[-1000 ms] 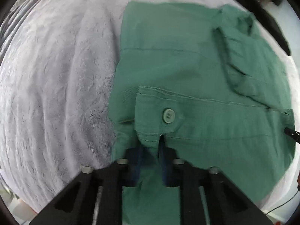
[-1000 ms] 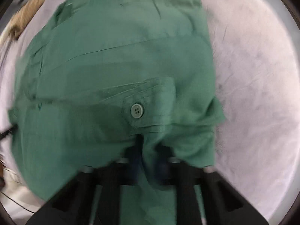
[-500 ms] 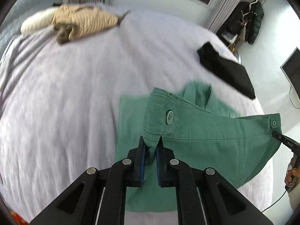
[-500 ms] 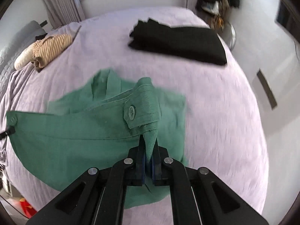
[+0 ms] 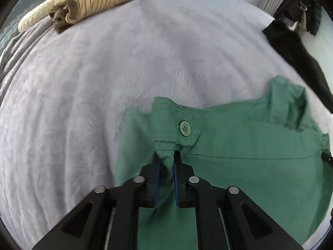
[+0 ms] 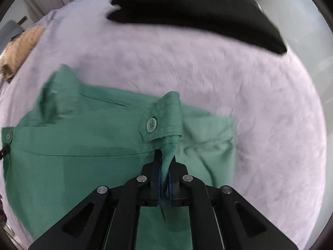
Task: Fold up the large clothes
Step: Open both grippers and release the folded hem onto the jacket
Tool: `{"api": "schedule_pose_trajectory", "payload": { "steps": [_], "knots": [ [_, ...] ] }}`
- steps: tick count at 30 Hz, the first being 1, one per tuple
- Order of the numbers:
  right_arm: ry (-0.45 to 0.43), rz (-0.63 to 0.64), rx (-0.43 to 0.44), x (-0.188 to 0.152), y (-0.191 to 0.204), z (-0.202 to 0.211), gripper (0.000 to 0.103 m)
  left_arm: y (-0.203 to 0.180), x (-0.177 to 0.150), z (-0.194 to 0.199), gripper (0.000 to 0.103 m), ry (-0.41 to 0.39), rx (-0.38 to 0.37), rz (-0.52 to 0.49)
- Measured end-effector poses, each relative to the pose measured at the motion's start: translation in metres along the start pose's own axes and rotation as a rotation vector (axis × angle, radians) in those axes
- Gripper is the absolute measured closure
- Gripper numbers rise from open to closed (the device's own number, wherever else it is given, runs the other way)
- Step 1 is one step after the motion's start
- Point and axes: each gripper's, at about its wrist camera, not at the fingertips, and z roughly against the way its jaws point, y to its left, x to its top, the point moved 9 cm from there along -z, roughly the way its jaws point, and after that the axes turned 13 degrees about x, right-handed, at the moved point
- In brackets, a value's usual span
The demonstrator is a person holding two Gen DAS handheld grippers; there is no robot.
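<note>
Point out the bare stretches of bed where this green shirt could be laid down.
Widest bare bedspread: between the green shirt, held by the left gripper, and the striped garment. Another beyond the right gripper, short of the black garment. Crowded by the black garment's edge.

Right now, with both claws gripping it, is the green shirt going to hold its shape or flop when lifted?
Probably flop: the green shirt bunches and creases where the left claw and right claw pinch it. It likely drapes between them. The buttoned cuff looks thicker, so perhaps somewhat stiffer.
</note>
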Motion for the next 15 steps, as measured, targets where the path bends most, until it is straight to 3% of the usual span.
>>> {"api": "schedule_pose_trajectory", "payload": {
  "steps": [1,4,5,7,9,10,11,15],
  "knots": [
    [0.0,-0.011,-0.003,0.0,-0.004,-0.002,0.086,0.0,0.0,-0.003,0.077,-0.004,0.022,-0.006],
    [-0.006,-0.063,-0.056,-0.001,-0.02,0.008,0.046,0.014,0.002,-0.002,0.042,-0.002,0.085,0.011],
    [-0.013,-0.095,-0.054,-0.004,-0.026,0.016,0.043,0.021,0.004,0.005,0.041,-0.013,0.086,0.021],
    [-0.04,-0.133,-0.008,-0.008,-0.028,0.035,0.043,0.032,0.003,0.02,0.041,-0.019,0.054,0.022],
    [-0.078,-0.127,0.039,-0.018,-0.021,0.059,0.053,0.042,-0.003,0.038,0.041,-0.027,0.031,0.007],
    [-0.086,-0.117,0.067,-0.024,-0.015,0.067,0.073,0.044,-0.008,0.048,0.041,-0.034,0.018,-0.004],
    [-0.086,-0.11,0.097,-0.031,-0.008,0.073,0.083,0.044,-0.014,0.054,0.041,-0.037,0.006,-0.015],
    [-0.047,-0.035,0.233,-0.076,0.039,0.078,0.084,0.024,-0.051,0.066,0.041,-0.007,-0.06,-0.051]
  ]
}}
